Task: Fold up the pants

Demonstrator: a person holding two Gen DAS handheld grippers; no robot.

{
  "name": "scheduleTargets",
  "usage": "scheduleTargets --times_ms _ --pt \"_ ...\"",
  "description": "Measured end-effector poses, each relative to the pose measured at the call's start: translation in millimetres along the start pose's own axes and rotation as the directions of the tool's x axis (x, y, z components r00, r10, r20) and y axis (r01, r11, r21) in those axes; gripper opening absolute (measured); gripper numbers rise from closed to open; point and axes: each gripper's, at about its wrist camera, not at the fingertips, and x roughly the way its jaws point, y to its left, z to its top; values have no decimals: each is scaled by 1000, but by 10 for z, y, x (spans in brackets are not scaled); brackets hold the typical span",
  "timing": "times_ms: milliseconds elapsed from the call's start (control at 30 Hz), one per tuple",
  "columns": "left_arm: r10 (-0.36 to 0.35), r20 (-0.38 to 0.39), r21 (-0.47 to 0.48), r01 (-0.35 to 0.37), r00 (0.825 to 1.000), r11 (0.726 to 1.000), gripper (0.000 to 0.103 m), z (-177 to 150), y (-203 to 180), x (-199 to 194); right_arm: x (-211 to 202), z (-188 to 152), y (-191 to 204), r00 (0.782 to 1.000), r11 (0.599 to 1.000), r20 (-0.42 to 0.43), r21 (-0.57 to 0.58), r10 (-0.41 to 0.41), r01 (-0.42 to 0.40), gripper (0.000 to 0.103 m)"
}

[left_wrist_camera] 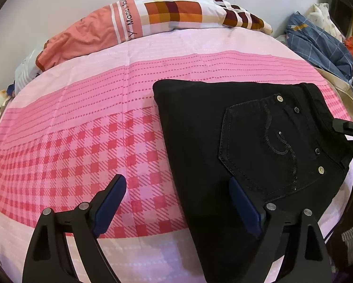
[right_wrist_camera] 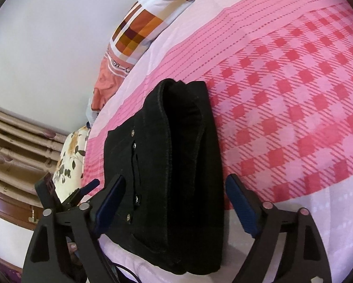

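Note:
Black jeans (left_wrist_camera: 200, 141) lie folded into a compact stack on the pink checked bedsheet (left_wrist_camera: 82, 129), back pocket with studs facing up. My left gripper (left_wrist_camera: 177, 185) is open and empty, its right finger over the jeans' near edge and its left finger over the sheet. In the right wrist view the folded jeans (right_wrist_camera: 176, 165) show their layered waistband end. My right gripper (right_wrist_camera: 175, 184) is open and empty, with its jaws on either side of the stack. Part of the right gripper (left_wrist_camera: 348, 127) shows at the jeans' right edge in the left wrist view.
A pillow (left_wrist_camera: 152, 21) in salmon and brown checks lies at the head of the bed against the white wall. A heap of blue checked cloth (left_wrist_camera: 318, 44) sits at the far right. A floral cloth (right_wrist_camera: 70, 155) and beige curtains (right_wrist_camera: 18, 146) are beside the bed.

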Motion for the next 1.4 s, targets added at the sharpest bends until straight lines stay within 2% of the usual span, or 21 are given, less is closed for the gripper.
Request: scheduleTargets --times_ms 267,633,767,867,1000,1033,1067,1200,1267,1300,1400 --pt "11 7 3 -11 1000 1000 89 -18 -2 -2 6 -20 -12 1000 1000 4 -7 15 -15 88" --pt "29 8 -12 -29 1000 1000 89 -40 13 -41 52 -61 52 999 997 3 -60 41 -41 102" --pt "28 7 -22 -28 1000 999 89 -59 36 -57 74 -84 101 999 992 -18 -118 38 -40 102" --pt "10 -3 -37 -10 1000 999 89 -66 43 -47 64 -54 54 997 993 -27 -92 68 -70 102" --pt "-59 -28 -90 57 998 994 89 -82 98 4 53 -63 61 998 993 -24 -99 62 -64 102" --pt "-102 -35 -115 97 994 989 89 -94 134 25 50 -67 61 998 993 -22 -98 59 -61 102" --pt "-156 -40 -139 149 987 979 89 -110 170 49 50 -64 59 998 994 -20 -94 59 -61 102" --pt "-276 -96 -169 257 956 952 89 -148 233 166 39 -52 39 998 995 -13 -76 64 -65 102" --pt "-301 -87 -145 287 950 947 89 -138 236 141 39 -29 28 997 995 -24 -71 67 -69 102" --pt "-323 -101 -122 311 941 943 89 -134 217 148 39 -18 20 997 995 -30 -68 70 -72 102" --pt "-332 -125 -76 325 935 943 90 -125 172 148 47 43 -10 994 995 -67 -44 82 -85 102"
